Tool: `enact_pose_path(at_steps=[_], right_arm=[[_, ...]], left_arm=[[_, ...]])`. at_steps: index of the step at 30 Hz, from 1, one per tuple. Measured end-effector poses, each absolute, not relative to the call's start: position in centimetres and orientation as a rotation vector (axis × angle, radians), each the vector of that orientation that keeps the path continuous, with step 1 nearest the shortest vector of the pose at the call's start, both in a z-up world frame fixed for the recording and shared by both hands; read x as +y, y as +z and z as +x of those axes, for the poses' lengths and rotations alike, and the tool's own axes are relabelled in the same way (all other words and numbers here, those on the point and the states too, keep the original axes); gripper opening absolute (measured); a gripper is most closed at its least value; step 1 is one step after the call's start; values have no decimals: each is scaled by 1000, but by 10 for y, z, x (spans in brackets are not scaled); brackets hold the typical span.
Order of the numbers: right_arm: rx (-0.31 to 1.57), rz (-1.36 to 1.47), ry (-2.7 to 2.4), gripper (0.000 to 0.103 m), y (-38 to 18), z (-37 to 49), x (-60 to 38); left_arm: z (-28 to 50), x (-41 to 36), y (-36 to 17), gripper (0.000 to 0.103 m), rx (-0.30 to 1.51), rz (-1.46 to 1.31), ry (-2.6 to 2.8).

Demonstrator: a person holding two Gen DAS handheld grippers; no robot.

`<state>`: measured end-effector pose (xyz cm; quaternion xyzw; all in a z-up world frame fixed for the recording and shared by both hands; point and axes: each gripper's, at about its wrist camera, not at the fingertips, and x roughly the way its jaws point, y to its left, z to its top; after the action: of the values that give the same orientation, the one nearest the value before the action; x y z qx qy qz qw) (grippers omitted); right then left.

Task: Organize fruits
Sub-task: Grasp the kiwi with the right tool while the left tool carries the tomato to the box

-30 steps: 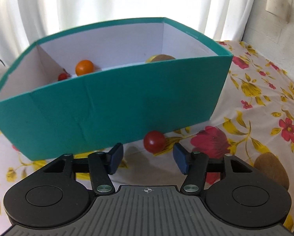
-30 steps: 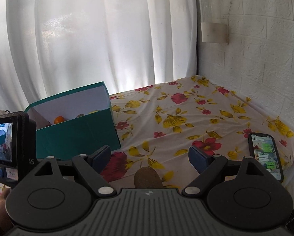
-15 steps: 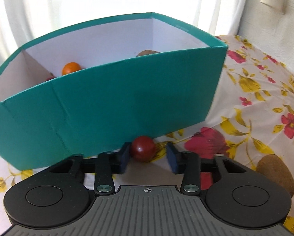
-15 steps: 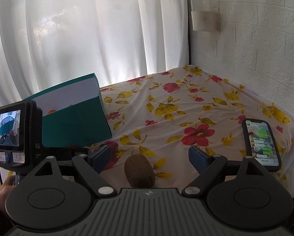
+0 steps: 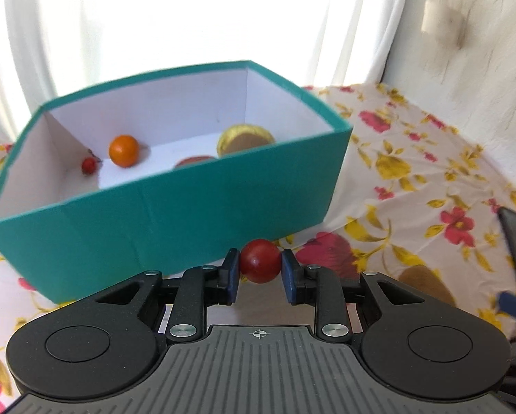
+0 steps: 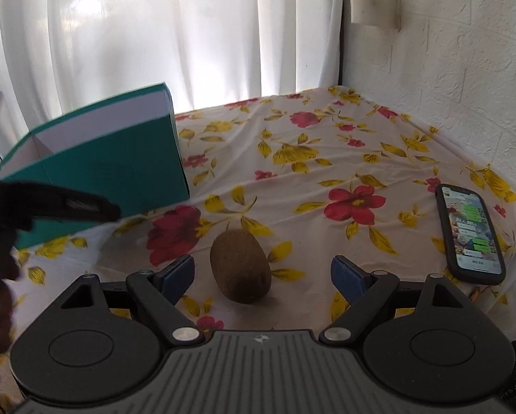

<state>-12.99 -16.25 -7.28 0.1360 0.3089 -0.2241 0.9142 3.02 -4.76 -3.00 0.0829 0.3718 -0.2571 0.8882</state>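
Note:
My left gripper (image 5: 260, 270) is shut on a small dark red fruit (image 5: 260, 265) and holds it in front of the near wall of the teal box (image 5: 175, 214). Inside the box lie an orange fruit (image 5: 123, 150), a small red fruit (image 5: 89, 165), a brown and yellow fruit (image 5: 246, 138) and part of a reddish one (image 5: 192, 161). My right gripper (image 6: 262, 272) is open with a brown kiwi (image 6: 240, 265) on the flowered cloth between its fingers, untouched. The kiwi also shows in the left wrist view (image 5: 427, 281).
A phone (image 6: 470, 234) with a lit screen lies on the cloth at the right. The teal box (image 6: 102, 169) stands at the left, with the left gripper's dark body (image 6: 51, 203) in front of it. White curtains and a brick wall stand behind.
My left gripper has closed on the dark red fruit and lifted it, so the box's inside shows more. My right gripper has moved down and forward, around the kiwi.

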Motion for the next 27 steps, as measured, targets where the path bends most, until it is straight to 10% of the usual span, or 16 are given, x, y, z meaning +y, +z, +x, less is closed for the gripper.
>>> enact_pose_path(at_steps=[12,27], right_arm=[[691,317,-403,53,-96,-102,-167],[700,291,-393,47,-101,-94,-167]], left_arm=[[21,-28,-7,29,743,156,-514],[22,-20,-6,29,752,139,-507]])
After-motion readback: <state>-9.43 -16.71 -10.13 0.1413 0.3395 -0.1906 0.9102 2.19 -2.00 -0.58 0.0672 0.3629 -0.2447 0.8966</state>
